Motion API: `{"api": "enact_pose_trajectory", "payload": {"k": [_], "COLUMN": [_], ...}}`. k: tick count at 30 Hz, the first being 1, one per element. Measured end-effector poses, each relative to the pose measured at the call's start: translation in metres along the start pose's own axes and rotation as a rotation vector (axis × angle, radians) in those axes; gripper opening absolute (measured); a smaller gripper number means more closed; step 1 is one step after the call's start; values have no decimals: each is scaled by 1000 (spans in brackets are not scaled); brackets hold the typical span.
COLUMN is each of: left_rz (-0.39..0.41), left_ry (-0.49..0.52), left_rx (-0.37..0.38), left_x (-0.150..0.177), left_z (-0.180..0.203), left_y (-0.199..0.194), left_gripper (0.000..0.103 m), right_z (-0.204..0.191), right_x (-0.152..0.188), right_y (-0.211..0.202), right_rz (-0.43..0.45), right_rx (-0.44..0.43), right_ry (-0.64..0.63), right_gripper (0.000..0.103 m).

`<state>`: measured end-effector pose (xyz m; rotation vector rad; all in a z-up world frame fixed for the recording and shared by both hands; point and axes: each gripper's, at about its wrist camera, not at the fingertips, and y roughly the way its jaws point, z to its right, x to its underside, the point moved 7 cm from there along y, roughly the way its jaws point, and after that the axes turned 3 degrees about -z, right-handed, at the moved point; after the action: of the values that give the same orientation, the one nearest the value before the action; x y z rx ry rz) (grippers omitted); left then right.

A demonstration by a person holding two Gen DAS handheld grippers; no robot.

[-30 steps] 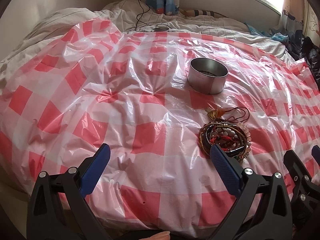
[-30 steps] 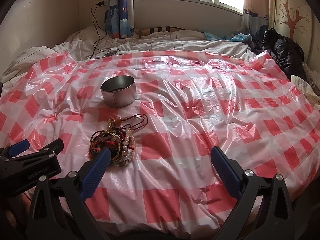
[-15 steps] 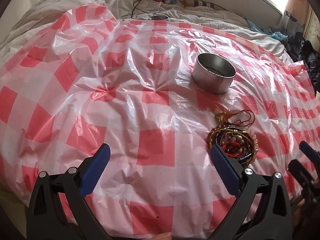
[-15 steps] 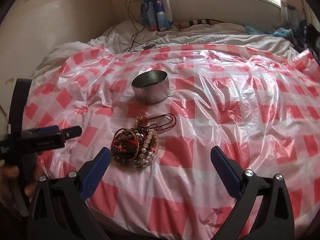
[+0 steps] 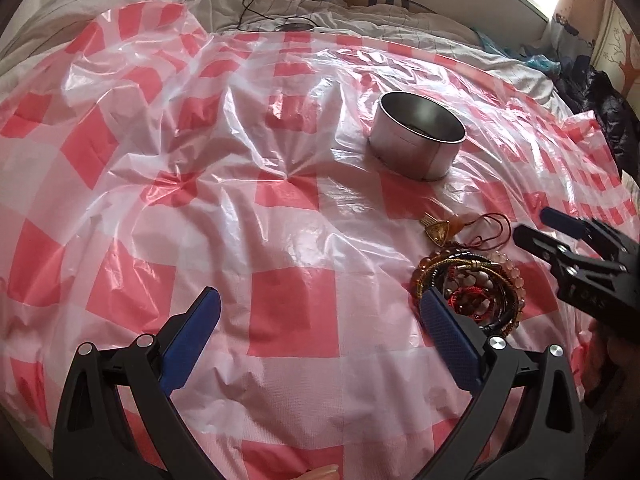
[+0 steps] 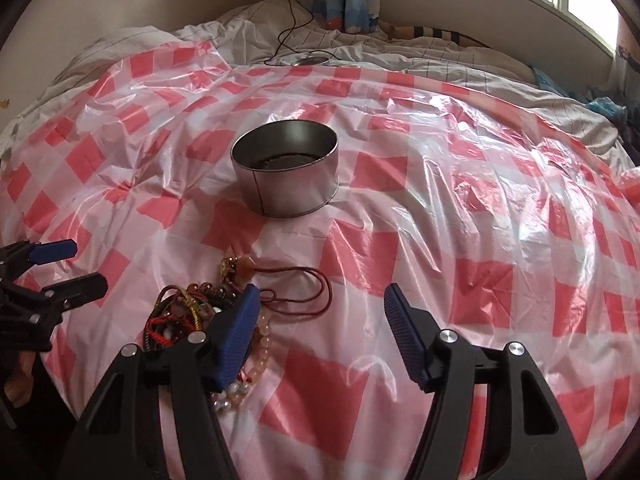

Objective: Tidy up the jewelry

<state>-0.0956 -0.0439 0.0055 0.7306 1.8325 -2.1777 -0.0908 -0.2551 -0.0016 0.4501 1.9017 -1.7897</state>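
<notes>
A tangled pile of bead and cord bracelets (image 5: 472, 292) (image 6: 188, 316) lies on the red-checked plastic sheet (image 5: 280, 208). Just beyond the pile is a pendant on a red cord (image 5: 440, 234) (image 6: 236, 268). Farther back stands a round metal tin (image 5: 416, 140) (image 6: 286, 172), upright, with something dark in its bottom. My left gripper (image 5: 320, 296) (image 6: 82, 266) is open over bare sheet, its right finger at the pile's near edge. My right gripper (image 6: 322, 292) (image 5: 538, 226) hovers right of the pile. Its jaws are closing, with only the cord's loop in the gap and no pad pressing on it.
The sheet covers a rumpled bed with white bedding (image 6: 460, 64) around it. A black cable and a small round device (image 6: 310, 60) lie at the far edge. A curtain and window sill stand behind, and dark clothing (image 5: 600, 96) is heaped at the right.
My right gripper swung left and down toward the jewelry pile and its jaws narrowed. My left gripper moved forward and lower, so the tin and pile look nearer.
</notes>
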Motion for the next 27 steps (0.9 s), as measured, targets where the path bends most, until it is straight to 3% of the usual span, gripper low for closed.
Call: {"api": "enact_pose_trajectory", "payload": {"k": [4,9,11,12,18,23,27], "left_rz": [13,2,7,10,42,24,-34], "left_ry": [67,105,115,120,199,339,372], "left_rx": [-19,-21,-18,-9,187,251,324], "left_x": [2,4,4,4,2,-7,-12], "left_z": [11,17,19,20,46,73,80], "left_y": [-2,-1,-1,-2,-7,1,18], "left_gripper": [97,97,97,97,97,97,97], "right_z": [-3,-4,2,7,34,61,64], "right_x": [-8,-4,-2,-1,10,33,47], "right_y": [28,44,39,36,2,-15,-2], "right_rz": [-46,-89,-70,-57,77,225,200], "right_rx": [-26,-39,-73,-78,-193,-356,-419], "right_ry": [-47,-67,-19,7,234,457,514], "right_gripper": [60,25,9,6,3,3,3]}}
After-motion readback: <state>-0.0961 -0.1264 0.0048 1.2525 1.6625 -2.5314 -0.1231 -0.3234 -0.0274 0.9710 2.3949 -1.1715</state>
